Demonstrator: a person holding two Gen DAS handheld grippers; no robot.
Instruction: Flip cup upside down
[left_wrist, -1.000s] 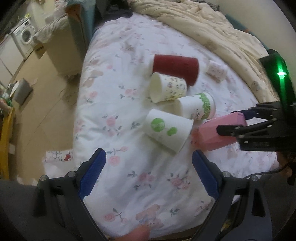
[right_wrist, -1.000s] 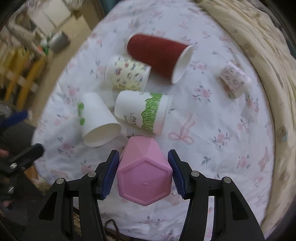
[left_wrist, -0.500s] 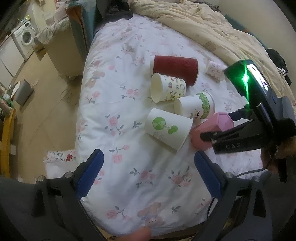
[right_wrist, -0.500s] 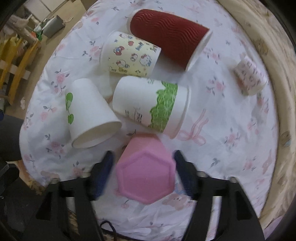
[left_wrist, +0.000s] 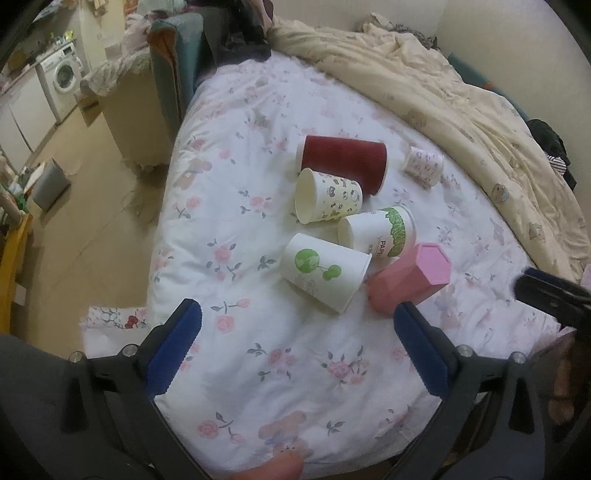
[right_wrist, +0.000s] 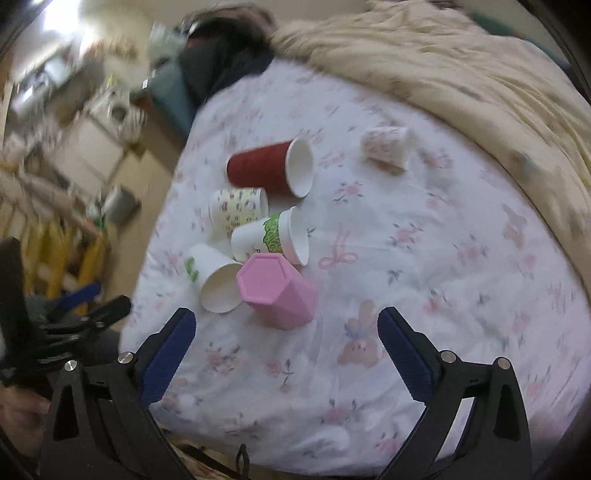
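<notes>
Resting base-up on soft floral bedding (right_wrist: 424, 288), faceted hexagonal pink cup (right_wrist: 277, 291)

The only legible lettering is "PAPE", printed in dark capitals along the white wall of the green-banded paper cup (left_wrist: 376, 232) lying on its side, the word probably continuing beyond the visible curve; smaller print beside it stays unreadable.

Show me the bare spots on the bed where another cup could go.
Bare sheet lies between the pink cup and the beige blanket, around the bow print, and in front of the pink cup. It is crowded on the left, where the red cup, green-band cup and leaf cup bunch together.
</notes>
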